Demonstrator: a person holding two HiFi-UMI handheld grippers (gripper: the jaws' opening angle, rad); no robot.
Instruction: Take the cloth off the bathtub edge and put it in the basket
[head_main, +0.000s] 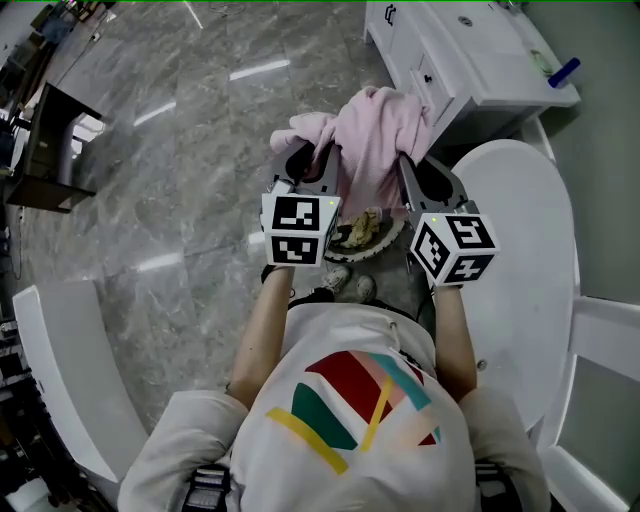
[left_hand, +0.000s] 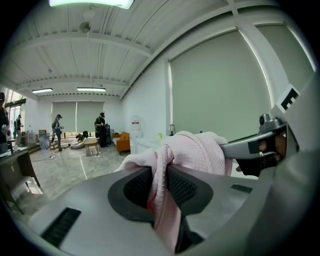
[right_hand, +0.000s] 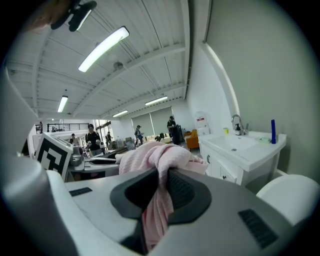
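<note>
Beside bathtub (head_main: 530, 230) | pink cloth (head_main: 378, 130) off edge | L gripper (head_main: 318, 158) + R gripper (head_main: 412, 165) jaws pinching it (both tight) | basket drop pending

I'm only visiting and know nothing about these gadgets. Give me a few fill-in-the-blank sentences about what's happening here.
1. The cloth lifted in the air is ____ in colour.
2. The left gripper and the right gripper each have their jaws ____ on the cloth.
3. In the head view, the white bathtub lies to the ____ of the cloth.

Missing words: pink; shut; right.
</note>
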